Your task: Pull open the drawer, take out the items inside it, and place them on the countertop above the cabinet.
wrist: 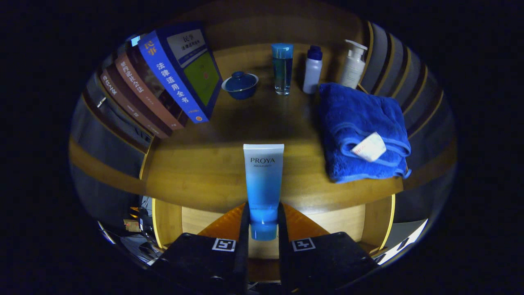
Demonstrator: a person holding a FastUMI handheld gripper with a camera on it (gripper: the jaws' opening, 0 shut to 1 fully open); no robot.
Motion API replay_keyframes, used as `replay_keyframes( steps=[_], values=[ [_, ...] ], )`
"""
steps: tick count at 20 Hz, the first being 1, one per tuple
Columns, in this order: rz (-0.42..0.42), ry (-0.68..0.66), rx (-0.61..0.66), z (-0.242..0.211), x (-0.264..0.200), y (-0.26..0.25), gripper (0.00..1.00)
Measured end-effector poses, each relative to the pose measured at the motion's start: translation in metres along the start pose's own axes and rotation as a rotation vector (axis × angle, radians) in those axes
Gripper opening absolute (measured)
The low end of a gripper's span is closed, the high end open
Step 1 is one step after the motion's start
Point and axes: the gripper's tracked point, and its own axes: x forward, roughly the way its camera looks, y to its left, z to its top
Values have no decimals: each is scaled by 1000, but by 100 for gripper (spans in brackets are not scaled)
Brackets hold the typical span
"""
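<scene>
We have the gripper (264, 223) clamped on the tube (263, 180) left of the towel (360, 131); released upright, it may topple.

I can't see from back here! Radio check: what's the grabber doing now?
Gripper shut on blue tube, cap end between fingers. Tube held over countertop. Blue towel beside it, not blocking.

tube (263, 180) - glossy plastic | towel (360, 131) - fluffy cloth | countertop (204, 168) - smooth wood

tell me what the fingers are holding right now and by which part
The gripper is shut on the blue tube, clamped at its cap end.
</scene>
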Motion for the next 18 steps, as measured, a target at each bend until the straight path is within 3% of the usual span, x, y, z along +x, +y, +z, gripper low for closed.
replay_keyframes(
  steps=[7,12,18],
  values=[
    [-4,27,16,18,28,-12,35],
    [-10,16,3,25,33,-16,43],
    [-15,-59,-8,35,25,-16,100]
  ],
)
